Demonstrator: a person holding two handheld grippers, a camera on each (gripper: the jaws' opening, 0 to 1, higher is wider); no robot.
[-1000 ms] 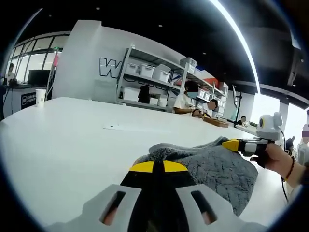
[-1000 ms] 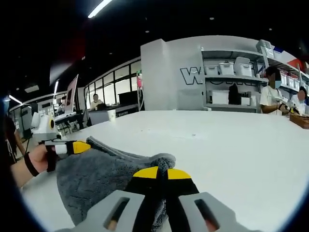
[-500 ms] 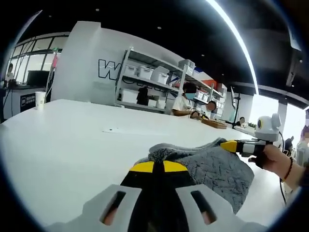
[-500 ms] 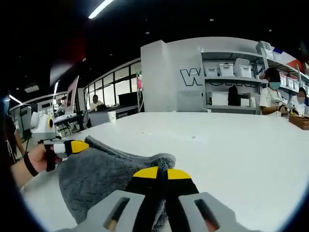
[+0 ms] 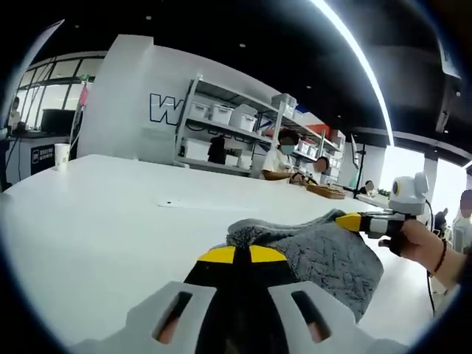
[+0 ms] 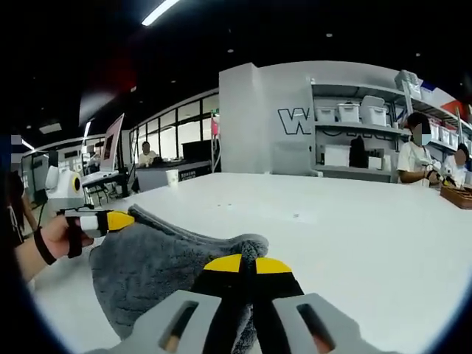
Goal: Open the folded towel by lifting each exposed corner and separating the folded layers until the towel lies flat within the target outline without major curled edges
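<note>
A grey fluffy towel point(image 5: 324, 254) hangs stretched between my two grippers, above the white table point(image 5: 103, 214). In the left gripper view, my left gripper point(image 5: 243, 254) is shut on one towel corner, which bunches just beyond the yellow tips. The right gripper point(image 5: 352, 220), held by a hand, pinches the far corner at the right. In the right gripper view, my right gripper point(image 6: 247, 264) is shut on its towel point(image 6: 158, 269) corner, and the left gripper point(image 6: 118, 220) holds the opposite corner at the left, in a hand.
The white table point(image 6: 354, 228) stretches wide ahead. A paper cup point(image 5: 62, 156) stands at its far left edge. Shelves with white bins point(image 5: 228, 122) line the back wall, and people point(image 5: 284, 156) sit at a far desk.
Both views have shifted slightly as the hands moved; the towel stays stretched between the two shut grippers, raised a little.
</note>
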